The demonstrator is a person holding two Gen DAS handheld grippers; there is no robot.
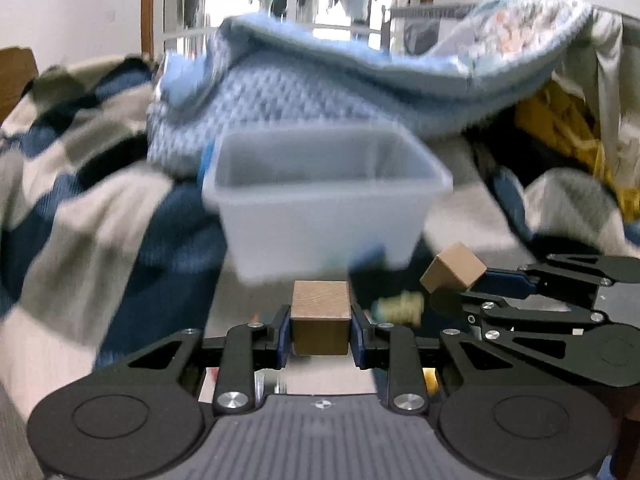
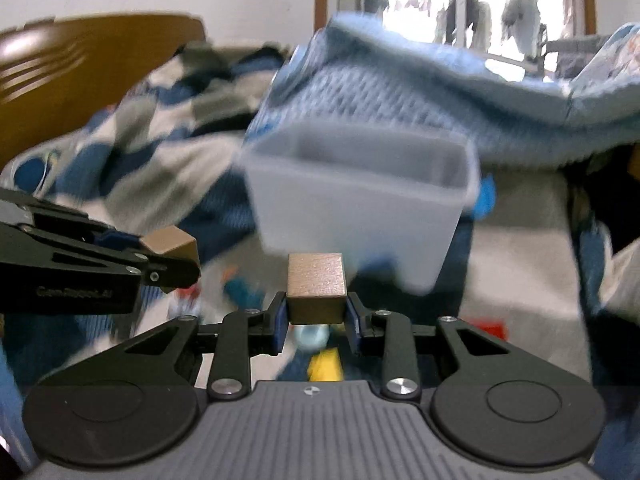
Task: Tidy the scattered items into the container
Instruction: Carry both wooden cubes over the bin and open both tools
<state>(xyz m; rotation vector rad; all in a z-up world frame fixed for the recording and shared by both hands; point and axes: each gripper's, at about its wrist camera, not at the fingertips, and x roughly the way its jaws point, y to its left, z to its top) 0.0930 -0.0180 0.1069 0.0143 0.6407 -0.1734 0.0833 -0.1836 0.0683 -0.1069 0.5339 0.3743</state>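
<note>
The left hand-held gripper (image 1: 320, 330) pinches a wooden block (image 1: 319, 316) between its two pads. The right hand-held gripper (image 2: 316, 318) pinches another wooden block (image 2: 317, 288). Both point at the white bin (image 1: 320, 200), tilted down a little.

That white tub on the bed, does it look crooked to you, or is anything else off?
Yes. The white tub sits tilted on the rumpled checked blanket, one corner lower, so it looks unsteady. Small toys lie loose in front of it. Each tool grips a wooden block squarely; nothing looks damaged.
</note>
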